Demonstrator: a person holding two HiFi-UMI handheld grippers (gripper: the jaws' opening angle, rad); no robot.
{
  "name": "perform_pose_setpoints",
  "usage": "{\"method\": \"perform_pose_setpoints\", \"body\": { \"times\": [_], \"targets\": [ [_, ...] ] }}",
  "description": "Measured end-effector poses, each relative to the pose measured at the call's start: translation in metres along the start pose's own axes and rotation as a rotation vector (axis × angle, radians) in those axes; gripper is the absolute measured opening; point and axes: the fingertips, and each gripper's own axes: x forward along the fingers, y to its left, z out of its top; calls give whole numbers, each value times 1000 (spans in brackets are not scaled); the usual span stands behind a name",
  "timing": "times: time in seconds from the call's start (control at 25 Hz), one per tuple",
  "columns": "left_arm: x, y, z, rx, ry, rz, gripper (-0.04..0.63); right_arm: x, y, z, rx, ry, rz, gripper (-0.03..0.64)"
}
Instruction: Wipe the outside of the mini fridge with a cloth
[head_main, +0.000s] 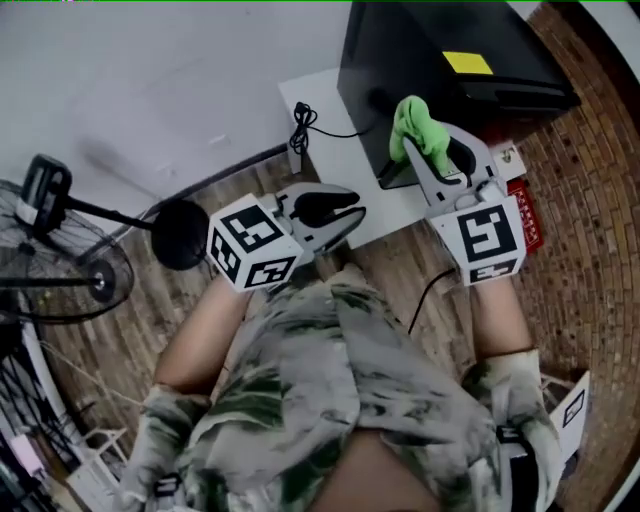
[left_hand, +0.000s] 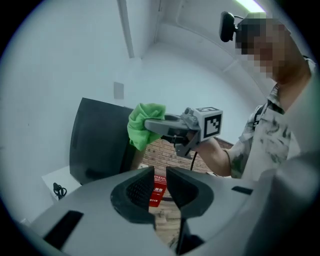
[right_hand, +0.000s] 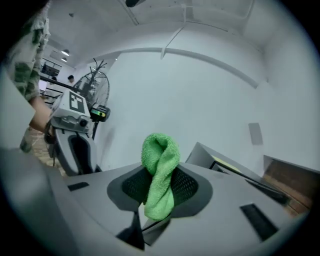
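Head view: nearest the person, the left tool (head_main: 345, 222) is held low and well short of the work. Its own view shows the jaws drawn almost together, with a narrow slit between them and nothing in it.

Further out, the right tool (head_main: 428, 152) is clamped on the green cloth (head_main: 412, 122), which bunches up above the jaws.

The cloth is at the lower part of the near face of the black mini fridge (head_main: 430, 50). Whether it is pressing on the panel or is just off it cannot be confirmed.

The fridge stands on a white surface (head_main: 315, 100) against the wall, with a coiled cable (head_main: 300, 125) beside it.

Assessment: the cloth is picked up and brought to the fridge, so wiping looks ready to start or barely under way. No face shows streaks or moisture to mark it as done, so top, sides and front should all be treated as outstanding.
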Motion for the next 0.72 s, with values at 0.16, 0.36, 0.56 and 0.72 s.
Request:
{"method": "perform_pose_setpoints", "body": {
  "times": [0.16, 0.36, 0.56, 0.72],
  "targets": [
    [-33, -17, -6, -1, 15, -95, 83, 11, -9, 32, -51, -3, -212, 116],
    [-52, -43, -9, 15, 23, -182, 83, 21, -42, 45, -116, 92, -395, 115],
    [-65, -58, -10, 15, 28, -226, 83, 38, -63, 46, -159, 182, -483, 117],
    [-75, -62, -17, -17, 26, -235, 83, 51, -67, 29, -176, 265, -539, 115]
  ]
}}
